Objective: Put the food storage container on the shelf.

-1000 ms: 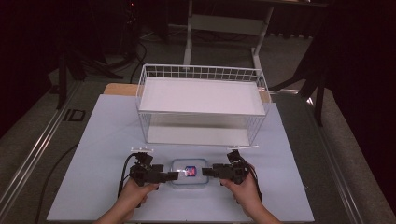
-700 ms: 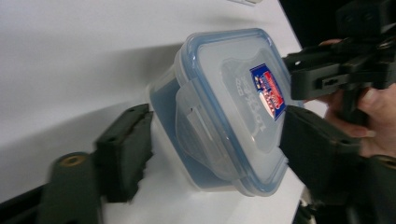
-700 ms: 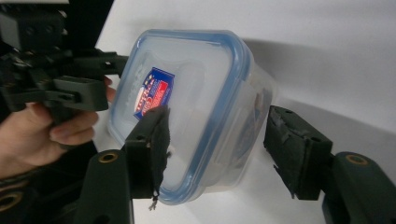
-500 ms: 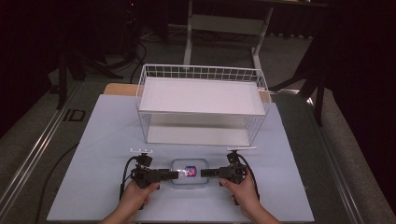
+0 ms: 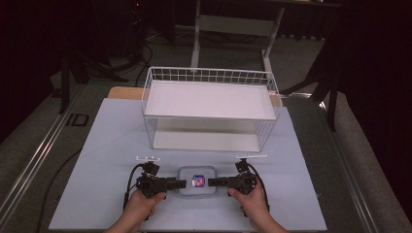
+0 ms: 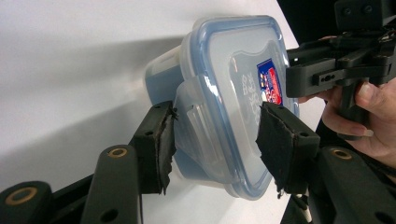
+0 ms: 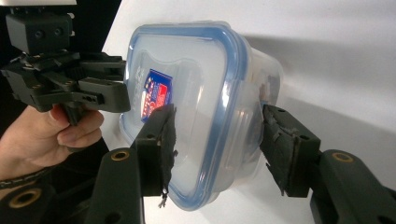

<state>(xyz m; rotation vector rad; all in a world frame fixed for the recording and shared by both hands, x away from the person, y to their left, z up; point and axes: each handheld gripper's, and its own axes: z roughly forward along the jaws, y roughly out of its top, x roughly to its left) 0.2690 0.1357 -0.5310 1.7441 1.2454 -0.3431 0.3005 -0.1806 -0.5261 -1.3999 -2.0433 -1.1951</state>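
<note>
A clear plastic container (image 5: 197,181) with a blue-rimmed lid and a red and blue sticker lies on the white table near the front edge. My left gripper (image 5: 183,183) holds its left end. In the left gripper view the container (image 6: 224,70) sits between the jaws of the left gripper (image 6: 217,140), one pad on the lid top and one under the latch flap. My right gripper (image 5: 210,182) holds the opposite end, and the right gripper (image 7: 219,140) spans lid and base of the container (image 7: 196,60). Both pairs of jaws have just been closing with the container between them.
A white wire basket (image 5: 210,109) with a white shelf board stands behind the container at the table's middle. A white sheet (image 5: 107,145) covers the table. Dark floor, stands and cables lie beyond the far edge.
Both pairs of jaws have narrowed onto the container's ends. The hands and the container have stayed where they were.
</note>
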